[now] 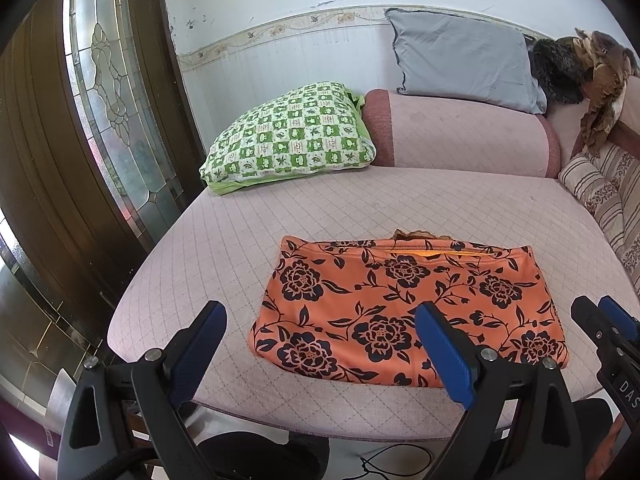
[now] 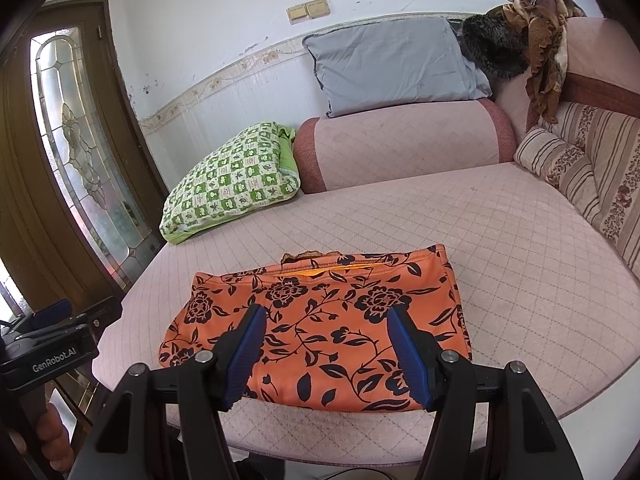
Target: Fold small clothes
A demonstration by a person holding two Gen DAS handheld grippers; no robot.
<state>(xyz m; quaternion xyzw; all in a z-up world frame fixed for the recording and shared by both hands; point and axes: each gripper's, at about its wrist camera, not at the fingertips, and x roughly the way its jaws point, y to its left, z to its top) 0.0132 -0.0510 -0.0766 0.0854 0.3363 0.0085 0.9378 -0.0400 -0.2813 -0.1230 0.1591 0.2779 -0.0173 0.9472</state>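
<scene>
Two grippers, left gripper (image 1: 320,354) and right gripper (image 2: 326,354), hover wide open and empty over the near edge of the folded orange floral garment (image 1: 408,312) on the sofa seat (image 1: 240,232). Risk: pinching only the top layer, undoing the fold.

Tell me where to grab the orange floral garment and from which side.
Take the orange floral garment at its two near corners, coming in low from the sofa seat front edge. It lies flat, waistband opening at the far side, so the near hem is the free edge.
</scene>
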